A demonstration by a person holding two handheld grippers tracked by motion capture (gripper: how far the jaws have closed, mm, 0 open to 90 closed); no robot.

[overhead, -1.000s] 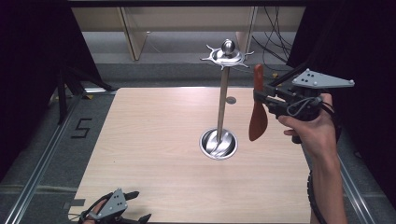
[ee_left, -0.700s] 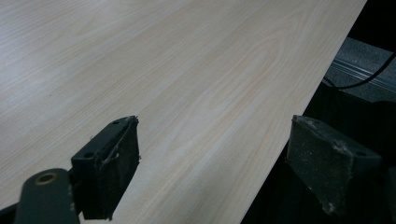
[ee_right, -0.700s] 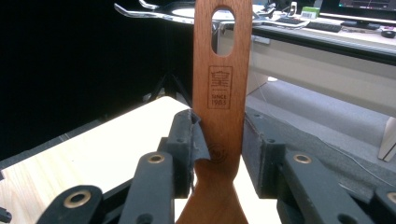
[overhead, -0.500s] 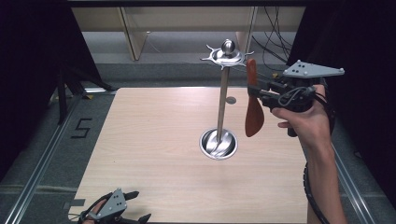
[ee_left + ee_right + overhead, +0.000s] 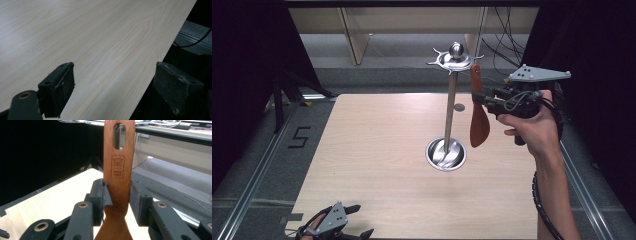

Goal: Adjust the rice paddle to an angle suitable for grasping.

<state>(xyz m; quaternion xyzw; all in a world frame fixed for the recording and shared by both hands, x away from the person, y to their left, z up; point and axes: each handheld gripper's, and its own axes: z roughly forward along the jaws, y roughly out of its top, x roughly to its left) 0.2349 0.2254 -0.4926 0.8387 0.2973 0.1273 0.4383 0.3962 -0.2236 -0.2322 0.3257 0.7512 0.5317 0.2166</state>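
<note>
Right gripper (image 5: pixel 483 100) clamped on wooden spatula (image 5: pixel 479 120), carried in closer to hanger stand (image 5: pixel 451 107) than a second ago. Handle slot now just beside hook at stand's top ring, so hanging looks next. Left gripper (image 5: pixel 357 220) open, idle, well away from stand.

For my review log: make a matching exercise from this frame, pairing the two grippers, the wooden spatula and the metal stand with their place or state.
Things:
1. left gripper
2. right gripper
3. wooden spatula
4. metal stand

States:
A. upright at the table's middle
B. jaws apart near the table's near edge
C. clamped by its handle, blade hanging down
D. shut on a handle beside the stand's top

Pairs: 1-B, 2-D, 3-C, 4-A
</note>
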